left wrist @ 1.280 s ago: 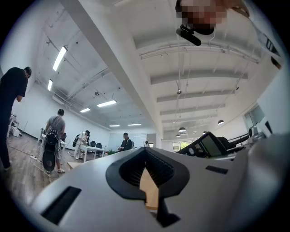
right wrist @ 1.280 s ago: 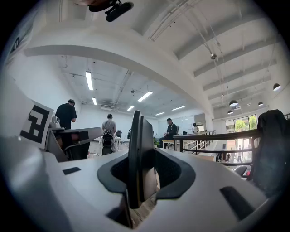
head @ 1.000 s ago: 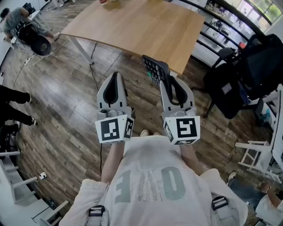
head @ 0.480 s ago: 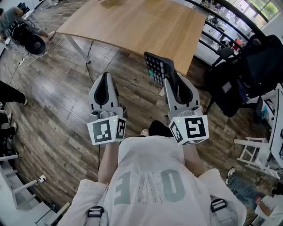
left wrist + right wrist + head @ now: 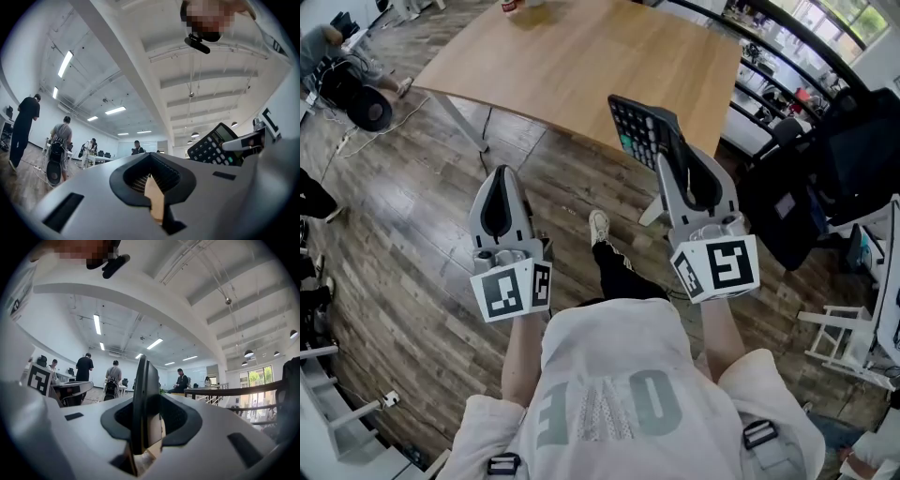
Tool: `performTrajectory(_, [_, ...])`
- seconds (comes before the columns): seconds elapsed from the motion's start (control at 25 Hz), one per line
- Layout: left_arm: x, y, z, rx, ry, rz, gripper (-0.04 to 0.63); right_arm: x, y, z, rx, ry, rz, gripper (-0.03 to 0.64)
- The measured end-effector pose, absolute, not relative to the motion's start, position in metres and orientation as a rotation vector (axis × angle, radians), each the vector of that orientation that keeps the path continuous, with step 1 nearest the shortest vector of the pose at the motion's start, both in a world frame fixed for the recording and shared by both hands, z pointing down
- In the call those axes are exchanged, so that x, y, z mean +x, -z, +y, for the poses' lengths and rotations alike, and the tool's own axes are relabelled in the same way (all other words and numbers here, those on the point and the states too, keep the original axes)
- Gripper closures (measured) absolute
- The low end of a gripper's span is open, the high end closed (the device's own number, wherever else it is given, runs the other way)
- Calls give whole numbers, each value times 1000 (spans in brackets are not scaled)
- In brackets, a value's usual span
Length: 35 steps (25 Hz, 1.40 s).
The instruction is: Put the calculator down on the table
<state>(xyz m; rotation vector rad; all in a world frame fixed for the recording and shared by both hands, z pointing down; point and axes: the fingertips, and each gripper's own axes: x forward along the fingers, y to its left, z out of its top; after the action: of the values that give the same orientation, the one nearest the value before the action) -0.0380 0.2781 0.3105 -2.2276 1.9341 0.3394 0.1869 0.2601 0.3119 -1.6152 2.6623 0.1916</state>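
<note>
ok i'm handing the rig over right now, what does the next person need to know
Left gripper: jaws together, empty, over the floor short of the table.
Right gripper: shut on the calculator, held on edge in the air with its keys toward the left gripper, about at the table's near edge.
Done: calculator is in the grip and close to the table.
Left: carry it over the tabletop, lay it flat, open the jaws, pull back.
</note>
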Motion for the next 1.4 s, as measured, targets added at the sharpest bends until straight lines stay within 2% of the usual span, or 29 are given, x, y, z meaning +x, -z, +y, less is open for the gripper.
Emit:
performTrajectory(0.76, [-76,-218,-36,-2084,-391,1845,586,115,-240,-56,-1429,-315,2726,497])
performTrajectory(1.4, [-117,-227,-132,-2168,-287,1865,584,73,-249,-149,-1484,-212,2760,497])
